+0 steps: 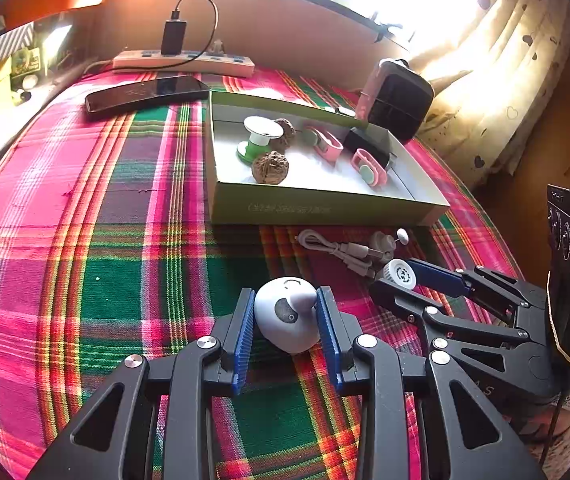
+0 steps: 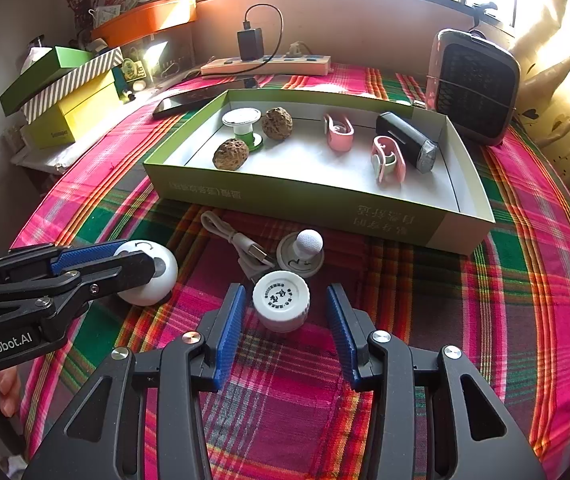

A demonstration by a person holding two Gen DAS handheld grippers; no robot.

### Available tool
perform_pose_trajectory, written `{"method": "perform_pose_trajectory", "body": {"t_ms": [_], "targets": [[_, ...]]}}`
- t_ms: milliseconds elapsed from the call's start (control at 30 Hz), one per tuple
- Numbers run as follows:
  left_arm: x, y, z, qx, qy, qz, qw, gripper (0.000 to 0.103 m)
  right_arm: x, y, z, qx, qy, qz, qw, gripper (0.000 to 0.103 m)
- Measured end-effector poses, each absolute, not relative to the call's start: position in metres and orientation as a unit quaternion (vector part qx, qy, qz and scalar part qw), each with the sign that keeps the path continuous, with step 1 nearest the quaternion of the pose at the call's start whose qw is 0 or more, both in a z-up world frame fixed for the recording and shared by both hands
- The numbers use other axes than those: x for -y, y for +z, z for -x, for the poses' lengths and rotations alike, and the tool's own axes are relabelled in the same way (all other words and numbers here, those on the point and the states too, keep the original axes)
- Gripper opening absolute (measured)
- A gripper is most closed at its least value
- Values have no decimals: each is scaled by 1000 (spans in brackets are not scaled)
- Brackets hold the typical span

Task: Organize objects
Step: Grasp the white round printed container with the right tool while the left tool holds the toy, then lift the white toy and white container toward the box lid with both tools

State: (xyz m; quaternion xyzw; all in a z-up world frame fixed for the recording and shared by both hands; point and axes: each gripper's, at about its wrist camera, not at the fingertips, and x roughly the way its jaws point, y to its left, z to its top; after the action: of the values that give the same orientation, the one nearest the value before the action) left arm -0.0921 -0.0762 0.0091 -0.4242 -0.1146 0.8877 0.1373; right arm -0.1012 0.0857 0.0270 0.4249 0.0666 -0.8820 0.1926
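Observation:
A white egg-shaped toy [image 1: 285, 320] with a grey spot rests on the plaid cloth, and my left gripper [image 1: 286, 292] is shut on it, blue pads pressing both sides. The same grip shows in the right wrist view, where the left gripper [image 2: 141, 258] comes in from the left around the toy [image 2: 153, 280]. A small white capped bottle [image 2: 281, 304] stands upright between the fingers of my right gripper [image 2: 285, 289], which is open with a gap on each side. Behind both lies the green box [image 2: 285, 196] holding two walnuts, a white-green spool, two pink clips and a black device.
A white USB cable [image 2: 237, 240] and a white knob on a round base [image 2: 303, 252] lie between the bottle and the box. A phone [image 1: 145, 94], a power strip [image 2: 265, 65] and a small heater [image 2: 473, 88] sit farther back. Stacked boxes [image 2: 65, 96] stand at the left.

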Motion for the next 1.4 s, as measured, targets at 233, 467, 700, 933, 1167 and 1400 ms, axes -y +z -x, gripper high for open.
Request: {"method": "perform_pose_trajectory", "body": {"t_ms": [233,467,700,933,1167,1400], "targets": [[76,9,92,114,888,424,137,29,-87,27,101,-65,-882,-424,195,29],[75,9,92,114,888,424,137,29,-87,27,101,-64,-882,-424,197,29],[75,9,92,114,888,424,137,29,-87,27,101,-64,-882,-424,197,29],[75,9,91,114,888,424,137,29,-87,28,100,-63,-882,-424,197,29],[73,10,91,110,889,423,136,29,-88,29,99,-62,-882,-423,198,29],[74,13,91,107,891,420,137,29,-89,29,98,-59,-882,-422,201,29]]}}
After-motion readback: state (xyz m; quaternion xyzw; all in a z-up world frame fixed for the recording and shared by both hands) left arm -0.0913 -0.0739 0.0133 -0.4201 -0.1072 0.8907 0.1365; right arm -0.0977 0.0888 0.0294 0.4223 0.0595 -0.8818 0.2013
